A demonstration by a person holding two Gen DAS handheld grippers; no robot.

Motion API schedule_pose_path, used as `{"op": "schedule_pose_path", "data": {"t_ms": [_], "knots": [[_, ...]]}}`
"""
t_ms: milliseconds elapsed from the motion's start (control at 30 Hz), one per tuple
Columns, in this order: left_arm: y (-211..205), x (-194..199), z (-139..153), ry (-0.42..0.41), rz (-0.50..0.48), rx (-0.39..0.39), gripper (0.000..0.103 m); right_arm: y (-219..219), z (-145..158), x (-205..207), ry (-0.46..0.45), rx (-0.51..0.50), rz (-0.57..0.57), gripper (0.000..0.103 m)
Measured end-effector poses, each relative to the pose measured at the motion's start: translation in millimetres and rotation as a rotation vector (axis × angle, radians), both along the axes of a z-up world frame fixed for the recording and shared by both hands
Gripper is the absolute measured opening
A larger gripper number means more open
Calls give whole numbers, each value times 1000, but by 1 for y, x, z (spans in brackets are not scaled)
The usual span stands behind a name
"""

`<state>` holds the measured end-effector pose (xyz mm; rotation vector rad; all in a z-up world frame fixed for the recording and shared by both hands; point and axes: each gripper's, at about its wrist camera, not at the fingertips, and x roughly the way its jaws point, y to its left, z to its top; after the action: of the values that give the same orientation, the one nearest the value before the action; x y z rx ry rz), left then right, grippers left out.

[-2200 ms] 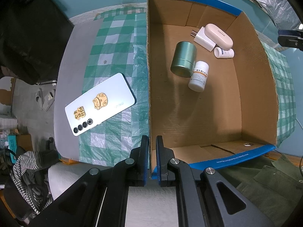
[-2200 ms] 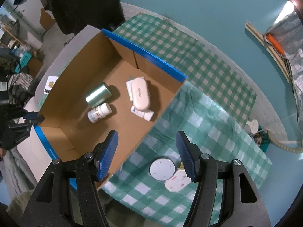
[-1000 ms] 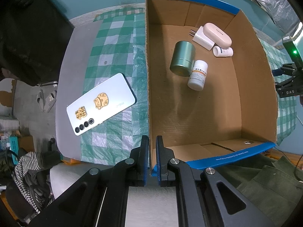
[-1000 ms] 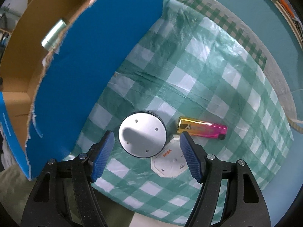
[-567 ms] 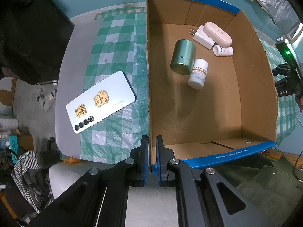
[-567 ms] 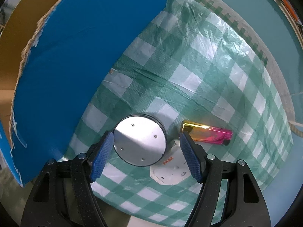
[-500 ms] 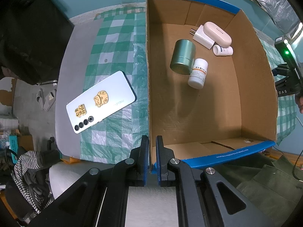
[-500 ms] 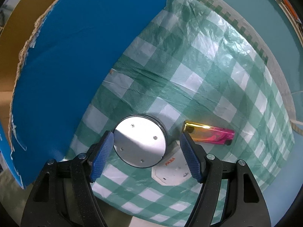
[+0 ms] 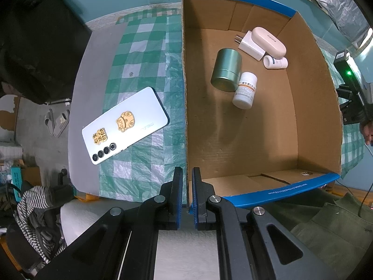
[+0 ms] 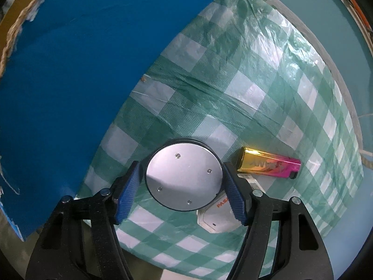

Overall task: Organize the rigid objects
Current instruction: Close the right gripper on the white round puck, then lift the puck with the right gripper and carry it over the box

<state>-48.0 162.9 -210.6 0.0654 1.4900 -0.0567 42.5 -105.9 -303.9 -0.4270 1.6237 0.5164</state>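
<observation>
Round tin (image 10: 184, 175) between closing right claw (image 10: 181, 186), contact unclear; left claw (image 9: 187, 196) clamps box wall (image 9: 185, 107)

Matt cardboard box (image 9: 256, 140), glossy metallic lighter (image 10: 268, 162)

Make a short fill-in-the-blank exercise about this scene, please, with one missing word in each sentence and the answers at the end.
1. The phone lies on the checked cloth, outside the cardboard ____.
2. The right gripper has its fingers on either side of a round ____ disc.
3. The lighter beside the disc is gold and ____.
4. The left gripper is shut on the box's ____.

Answers: box; silver; pink; wall
</observation>
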Motion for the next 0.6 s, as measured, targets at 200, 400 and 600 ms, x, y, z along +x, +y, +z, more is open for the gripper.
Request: {"op": "schedule_pose_path", "data": {"t_ms": [200,400,600], "knots": [[0,0,0,0,-1,1,7,-7,-1,0,10,22,-44,62],[0,0,-1,-1,-2,0,7,-17,10,5,-12,47,-68,62],[0,1,0,-1,-3,-1,7,-24,33,5,-23,62,-90,62]]}}
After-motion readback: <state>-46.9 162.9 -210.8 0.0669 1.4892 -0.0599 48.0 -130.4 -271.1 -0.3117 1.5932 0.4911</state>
